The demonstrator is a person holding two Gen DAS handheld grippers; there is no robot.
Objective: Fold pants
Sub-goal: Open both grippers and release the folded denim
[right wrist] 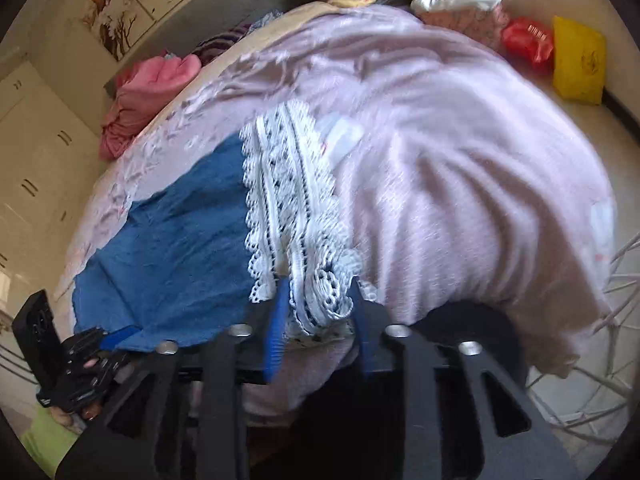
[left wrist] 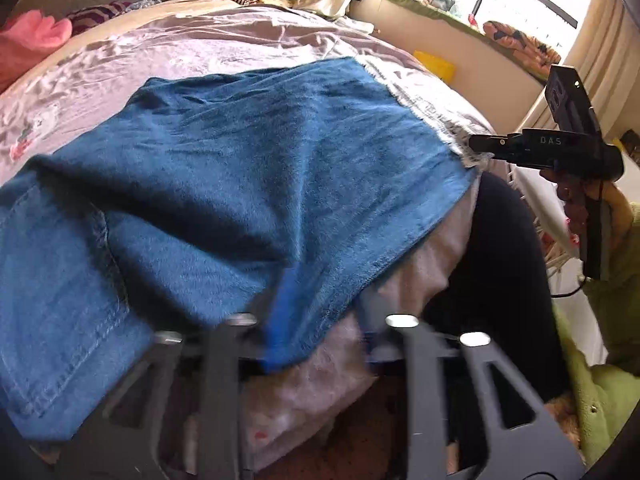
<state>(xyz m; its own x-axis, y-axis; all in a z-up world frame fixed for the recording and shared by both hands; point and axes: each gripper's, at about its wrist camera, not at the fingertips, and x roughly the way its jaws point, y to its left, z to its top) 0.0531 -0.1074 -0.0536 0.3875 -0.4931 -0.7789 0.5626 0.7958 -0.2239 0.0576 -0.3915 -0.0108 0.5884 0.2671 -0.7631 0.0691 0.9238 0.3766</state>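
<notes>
Denim pants (left wrist: 248, 168) spread on the bed (left wrist: 168, 44). Left claw (left wrist: 320, 312) apart at near hem, right claw (right wrist: 320, 312) apart, seemingly straddling lace trim (right wrist: 288, 200). Clear both, then square hems.

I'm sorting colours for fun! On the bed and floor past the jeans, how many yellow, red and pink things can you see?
Yellow: 1, the yellow bag
Red: 1, the red packet
Pink: 1, the pink garment
Total: 3
</notes>
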